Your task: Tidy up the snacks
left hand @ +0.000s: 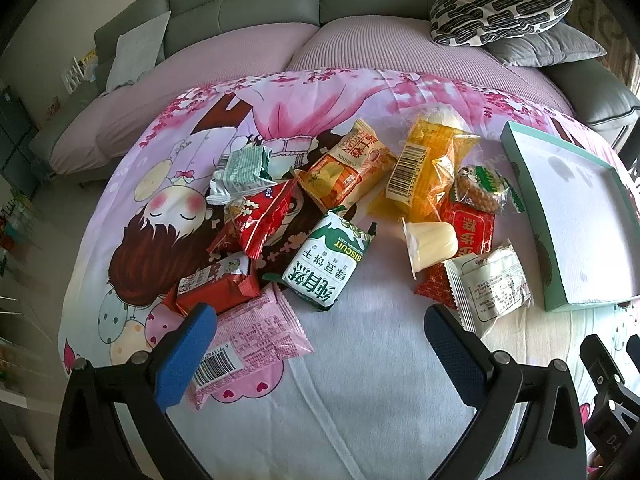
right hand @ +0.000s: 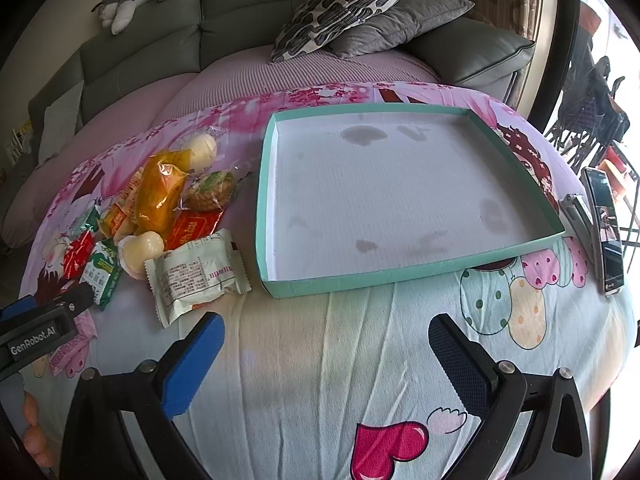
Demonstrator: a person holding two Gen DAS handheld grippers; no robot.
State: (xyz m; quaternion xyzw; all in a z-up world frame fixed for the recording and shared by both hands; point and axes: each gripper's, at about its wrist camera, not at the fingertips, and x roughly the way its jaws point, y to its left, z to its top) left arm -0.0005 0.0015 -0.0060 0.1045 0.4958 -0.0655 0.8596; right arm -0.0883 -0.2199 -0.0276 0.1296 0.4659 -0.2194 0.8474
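Snacks (left hand: 340, 200) sit heaped left of the empty teal tray (right hand: 276, 280); nothing's in it yet. White packet (right hand: 196, 272) lies nearest the tray: light, crinkly, slippery film, so I'd pinch its sealed edge. Left gripper (left hand: 316, 344) and right gripper (right hand: 326, 356) both spread, holding nothing.

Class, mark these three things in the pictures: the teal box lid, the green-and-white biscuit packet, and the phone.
teal box lid (right hand: 420, 270): right wrist view, on its near outer wall.
green-and-white biscuit packet (left hand: 326, 260): left wrist view, on the middle of its printed front.
phone (right hand: 606, 224): right wrist view, on its dark screen.
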